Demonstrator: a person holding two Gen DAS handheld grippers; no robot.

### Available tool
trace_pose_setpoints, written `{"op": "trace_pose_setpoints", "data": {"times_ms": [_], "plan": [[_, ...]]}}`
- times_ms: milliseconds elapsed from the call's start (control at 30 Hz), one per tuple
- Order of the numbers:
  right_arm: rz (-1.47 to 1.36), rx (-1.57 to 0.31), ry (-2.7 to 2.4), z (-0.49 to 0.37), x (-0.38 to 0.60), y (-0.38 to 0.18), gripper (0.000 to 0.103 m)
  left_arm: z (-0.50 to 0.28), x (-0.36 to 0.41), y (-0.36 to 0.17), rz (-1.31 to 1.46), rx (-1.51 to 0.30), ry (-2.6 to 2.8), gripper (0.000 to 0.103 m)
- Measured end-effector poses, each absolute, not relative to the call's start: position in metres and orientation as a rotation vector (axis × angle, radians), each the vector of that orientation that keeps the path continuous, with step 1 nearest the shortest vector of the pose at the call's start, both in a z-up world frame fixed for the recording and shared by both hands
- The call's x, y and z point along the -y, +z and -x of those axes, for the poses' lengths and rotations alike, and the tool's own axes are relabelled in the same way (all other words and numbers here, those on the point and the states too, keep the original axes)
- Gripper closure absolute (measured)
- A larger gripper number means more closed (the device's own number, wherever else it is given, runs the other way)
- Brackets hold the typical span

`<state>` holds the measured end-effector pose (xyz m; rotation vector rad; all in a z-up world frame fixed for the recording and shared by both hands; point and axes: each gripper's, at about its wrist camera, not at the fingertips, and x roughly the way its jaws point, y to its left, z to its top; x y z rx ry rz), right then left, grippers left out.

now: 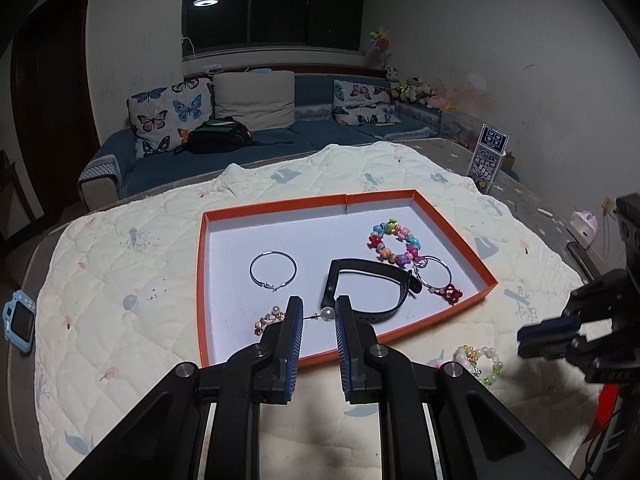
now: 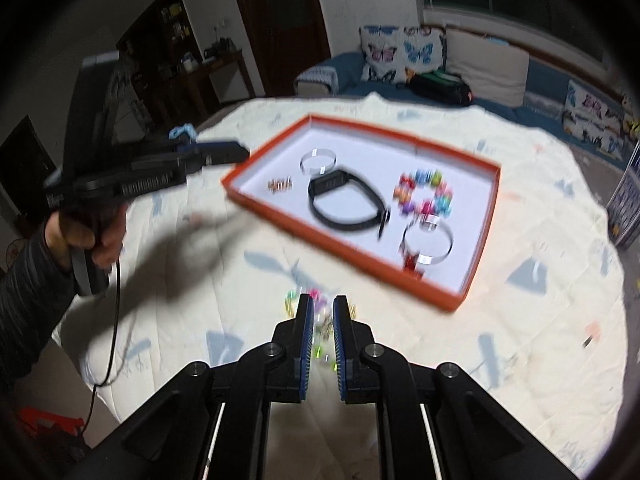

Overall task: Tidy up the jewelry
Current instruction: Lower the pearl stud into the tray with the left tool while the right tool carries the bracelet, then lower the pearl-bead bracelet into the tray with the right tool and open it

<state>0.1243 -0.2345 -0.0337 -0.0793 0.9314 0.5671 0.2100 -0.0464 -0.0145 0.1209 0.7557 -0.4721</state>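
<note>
An orange-rimmed tray with a white floor lies on the quilt. In it are a thin silver hoop, a black wristband, a bracelet of colourful beads and a second hoop with a red charm. A pearl earring lies on the tray floor just beyond my left gripper, whose fingers stand narrowly apart and hold nothing. A pale beaded bracelet lies on the quilt outside the tray. My right gripper hangs shut just above it, blurred.
A blue toy camera rests at the quilt's left edge. A printed box stands at the far right, with a pink object near it. Behind the table is a blue sofa with cushions. A hand holds the left gripper.
</note>
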Motion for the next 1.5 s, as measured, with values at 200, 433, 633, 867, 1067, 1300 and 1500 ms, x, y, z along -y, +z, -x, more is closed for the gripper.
{"op": "trace_pose_setpoints", "data": {"times_ms": [200, 433, 633, 867, 1067, 1300, 1500], "plan": [[0.179, -0.977, 0.6, -0.117, 0.219, -0.056, 0.088, -0.209, 0.046, -0.026, -0.119, -0.781, -0.469, 0.086], [0.227, -0.973, 0.609, -0.123, 0.214, -0.066, 0.082, -0.211, 0.042, -0.033, -0.11, -0.798, -0.46, 0.086], [0.263, -0.984, 0.624, -0.126, 0.208, -0.071, 0.082, -0.215, 0.043, -0.04, -0.111, -0.815, -0.464, 0.086], [0.249, -1.011, 0.633, -0.122, 0.215, -0.073, 0.082, -0.22, 0.042, -0.044, -0.103, -0.822, -0.461, 0.086], [0.243, -0.996, 0.629, -0.122, 0.208, -0.074, 0.089, -0.22, 0.046, -0.046, -0.105, -0.828, -0.468, 0.086], [0.149, -0.969, 0.621, -0.121, 0.216, -0.062, 0.091, -0.219, 0.044, -0.038, -0.104, -0.812, -0.465, 0.086], [0.041, -0.875, 0.626, -0.124, 0.231, -0.018, 0.091, -0.221, 0.043, -0.024, -0.104, -0.784, -0.465, 0.086]]}}
